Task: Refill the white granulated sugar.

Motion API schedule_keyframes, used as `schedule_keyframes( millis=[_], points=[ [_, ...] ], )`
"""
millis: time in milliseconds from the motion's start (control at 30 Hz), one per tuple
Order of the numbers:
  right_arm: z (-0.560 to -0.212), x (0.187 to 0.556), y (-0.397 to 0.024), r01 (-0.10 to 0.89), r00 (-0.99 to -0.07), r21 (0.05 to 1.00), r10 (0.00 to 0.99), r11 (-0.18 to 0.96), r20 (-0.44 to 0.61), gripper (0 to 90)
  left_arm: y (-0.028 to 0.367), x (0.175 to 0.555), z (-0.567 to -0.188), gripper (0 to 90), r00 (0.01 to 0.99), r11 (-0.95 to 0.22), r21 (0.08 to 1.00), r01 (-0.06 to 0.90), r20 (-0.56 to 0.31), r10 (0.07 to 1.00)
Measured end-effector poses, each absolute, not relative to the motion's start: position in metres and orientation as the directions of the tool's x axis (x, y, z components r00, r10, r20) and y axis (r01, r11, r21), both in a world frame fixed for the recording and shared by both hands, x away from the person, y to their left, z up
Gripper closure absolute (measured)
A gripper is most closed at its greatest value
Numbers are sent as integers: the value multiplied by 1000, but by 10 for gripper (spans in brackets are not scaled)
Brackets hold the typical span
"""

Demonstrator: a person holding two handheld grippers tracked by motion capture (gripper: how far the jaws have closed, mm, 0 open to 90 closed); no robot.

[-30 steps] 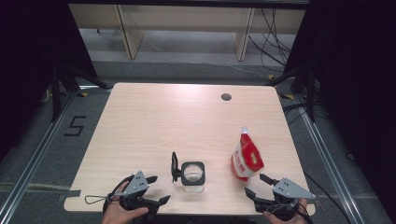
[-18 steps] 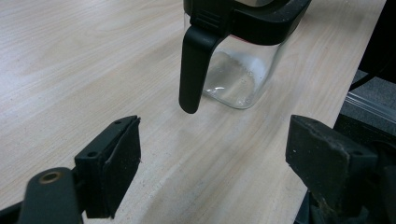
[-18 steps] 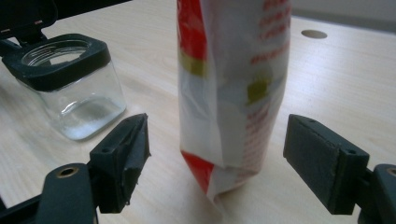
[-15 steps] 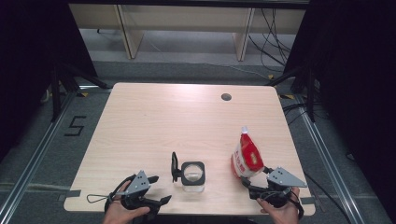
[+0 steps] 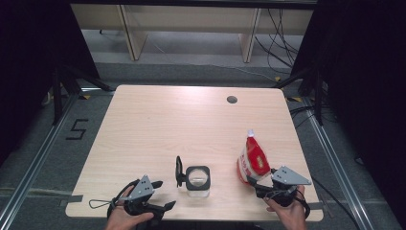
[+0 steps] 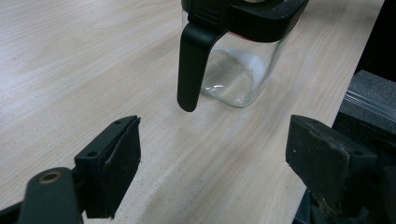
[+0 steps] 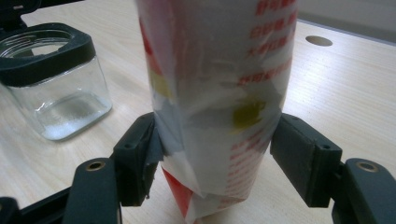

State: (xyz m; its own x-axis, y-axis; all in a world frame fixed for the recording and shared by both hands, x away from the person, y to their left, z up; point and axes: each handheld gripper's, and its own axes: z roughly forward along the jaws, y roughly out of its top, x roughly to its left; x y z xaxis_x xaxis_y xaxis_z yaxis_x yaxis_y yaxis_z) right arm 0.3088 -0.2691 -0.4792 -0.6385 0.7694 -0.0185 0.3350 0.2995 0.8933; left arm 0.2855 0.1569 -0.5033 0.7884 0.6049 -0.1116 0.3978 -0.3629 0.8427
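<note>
A red and white pouch (image 5: 253, 160) with a white spout stands upright near the table's front right. My right gripper (image 5: 252, 185) has its jaws around the pouch's lower part; they have just been closing. In the right gripper view both pads touch the sides of the pouch (image 7: 219, 93). A square glass jar (image 5: 197, 181) with a black rim stands at the front middle, its black flap (image 5: 179, 170) hanging at its left side. My left gripper (image 5: 163, 194) lies open on the table, left of the jar. In the left gripper view the flap (image 6: 191, 65) hangs ahead of the empty jaws.
The light wooden table (image 5: 167, 120) has a round cable hole (image 5: 232, 99) at the back right. Its front edge runs just under both hands. Dark frames and cables surround the table on the floor.
My right gripper has slid in toward the pouch and its jaws have come against the pouch's base. The left gripper and the jar have stayed put.
</note>
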Motion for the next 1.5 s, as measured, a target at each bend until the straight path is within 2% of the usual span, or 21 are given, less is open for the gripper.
schedule_keyframes(
  millis=[100,167,267,467,500,600,700,767,900,967,1000,1067,1100,1133,1233,1267,1333,1433,1500],
  points=[
    [-479,312,-272,302,-653,901,756,313,-44,354,157,285,-504,175,791,-368,840,399,-112,601],
    [-477,313,-273,328,-666,890,745,318,-21,355,157,286,-503,176,798,-385,837,390,-98,595],
    [-475,319,-278,294,-700,885,712,361,-57,356,159,287,-503,176,808,-402,837,370,-76,585],
    [-472,330,-287,269,-755,879,653,394,-62,356,159,287,-502,177,805,-398,838,372,-78,588],
    [-473,330,-287,282,-755,879,654,385,-44,356,158,286,-503,177,791,-382,833,400,-103,603],
    [-474,328,-285,291,-734,888,678,357,-33,346,158,286,-503,177,789,-368,840,399,-110,605],
    [-480,325,-281,314,-708,903,706,294,16,277,161,287,-501,178,803,-405,837,369,-67,592],
    [-480,321,-278,341,-675,903,736,263,41,247,159,285,-501,178,789,-385,835,392,-90,608],
    [-485,322,-274,319,-639,927,767,198,56,197,157,286,-503,178,792,-369,843,392,-105,602],
    [-486,323,-272,315,-631,928,774,199,48,190,159,287,-502,178,796,-398,834,381,-78,601],
    [-487,322,-270,329,-621,928,780,175,73,188,158,286,-502,178,794,-385,838,386,-90,601],
    [-488,325,-271,295,-622,935,782,195,33,186,158,286,-502,178,788,-369,840,397,-106,606],
    [-489,325,-270,308,-619,934,783,178,55,186,160,287,-502,178,791,-400,829,390,-80,606],
    [-488,323,-269,317,-611,936,788,157,75,186,158,286,-502,178,788,-374,838,397,-102,608],
    [-488,322,-267,321,-600,938,794,128,97,186,159,286,-502,178,791,-382,837,391,-94,604],
    [-489,324,-267,283,-617,951,783,122,83,186,160,286,-501,178,792,-389,835,388,-87,604],
    [-488,319,-263,308,-602,948,789,85,125,188,159,287,-502,178,792,-371,845,384,-95,604],
    [-489,318,-262,257,-605,959,794,121,62,181,161,287,-501,178,800,-387,843,373,-81,595],
    [-488,316,-261,265,-593,956,803,124,60,182,160,287,-501,178,799,-386,843,374,-82,595]
  ],
)
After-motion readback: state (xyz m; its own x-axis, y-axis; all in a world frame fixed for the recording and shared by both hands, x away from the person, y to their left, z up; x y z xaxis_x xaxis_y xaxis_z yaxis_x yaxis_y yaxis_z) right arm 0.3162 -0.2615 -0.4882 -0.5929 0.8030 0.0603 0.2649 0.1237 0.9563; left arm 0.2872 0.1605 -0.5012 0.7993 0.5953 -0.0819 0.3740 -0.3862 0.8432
